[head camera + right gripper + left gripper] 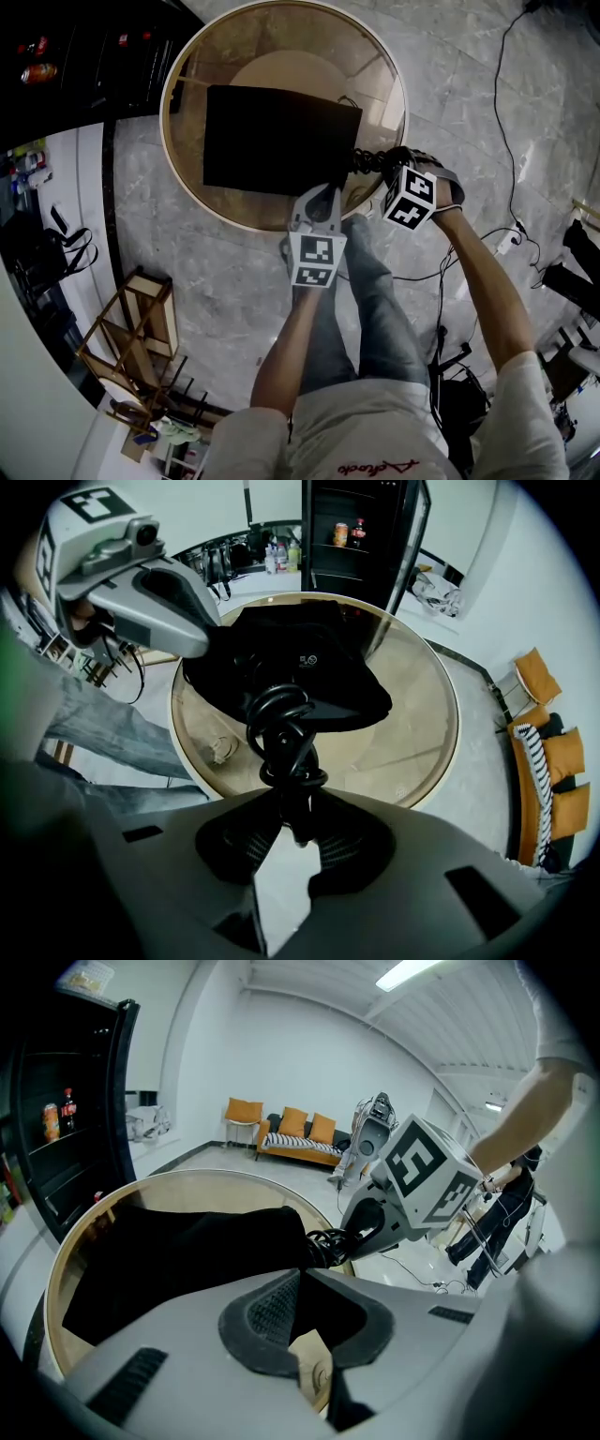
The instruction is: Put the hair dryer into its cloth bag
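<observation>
The black cloth bag (272, 136) lies on a round glass table (171, 141). My left gripper (323, 192) is shut on the bag's near edge, and black cloth (178, 1251) runs in between its pads. The hair dryer is mostly hidden inside the bag. Only its coiled black cord bundle (367, 161) sticks out of the bag's right end. My right gripper (382, 169) points steeply down and is shut on that cord bundle (281, 733), which rises out of the bag (319, 667) just in front of its jaws. The left gripper (202, 639) holds the bag's edge beside it.
A black shelf unit with drink cans (84, 56) stands left of the table. A wooden rack (141, 328) sits on the floor near left. Cables (511, 234) trail over the marble floor at right. The person's legs are under the table's near rim.
</observation>
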`<state>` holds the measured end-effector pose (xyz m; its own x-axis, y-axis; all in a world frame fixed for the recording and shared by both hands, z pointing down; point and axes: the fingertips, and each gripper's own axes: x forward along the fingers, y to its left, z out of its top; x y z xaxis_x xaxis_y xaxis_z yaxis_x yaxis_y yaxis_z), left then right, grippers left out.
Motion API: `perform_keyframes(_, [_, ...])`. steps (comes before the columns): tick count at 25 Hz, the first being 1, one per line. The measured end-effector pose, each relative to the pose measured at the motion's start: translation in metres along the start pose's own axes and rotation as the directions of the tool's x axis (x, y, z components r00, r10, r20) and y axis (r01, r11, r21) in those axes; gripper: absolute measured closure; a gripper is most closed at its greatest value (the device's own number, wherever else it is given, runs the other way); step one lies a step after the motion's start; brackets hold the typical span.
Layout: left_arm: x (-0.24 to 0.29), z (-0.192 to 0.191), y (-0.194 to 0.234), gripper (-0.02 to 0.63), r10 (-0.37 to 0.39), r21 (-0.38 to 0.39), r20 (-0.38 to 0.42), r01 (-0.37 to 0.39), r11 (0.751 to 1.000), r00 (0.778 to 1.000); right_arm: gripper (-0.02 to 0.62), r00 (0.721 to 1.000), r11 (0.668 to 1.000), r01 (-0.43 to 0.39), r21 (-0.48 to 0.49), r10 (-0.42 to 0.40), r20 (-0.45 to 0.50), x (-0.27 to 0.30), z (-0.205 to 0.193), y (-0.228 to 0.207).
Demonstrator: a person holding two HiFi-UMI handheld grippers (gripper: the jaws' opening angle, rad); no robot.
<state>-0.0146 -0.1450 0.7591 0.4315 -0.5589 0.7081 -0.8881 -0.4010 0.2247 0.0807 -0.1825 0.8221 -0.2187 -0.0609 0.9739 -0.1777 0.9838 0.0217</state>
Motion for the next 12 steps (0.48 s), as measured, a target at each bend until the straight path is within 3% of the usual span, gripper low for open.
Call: perform_keyframes(12, [-0.003,0.011,-0.001,0.565,-0.039,0.001,0.032,0.039,0.999,0.999,0.483,0.999,0.998,-0.027,-0.064,0.028,0.025,0.016,0.066,0.002])
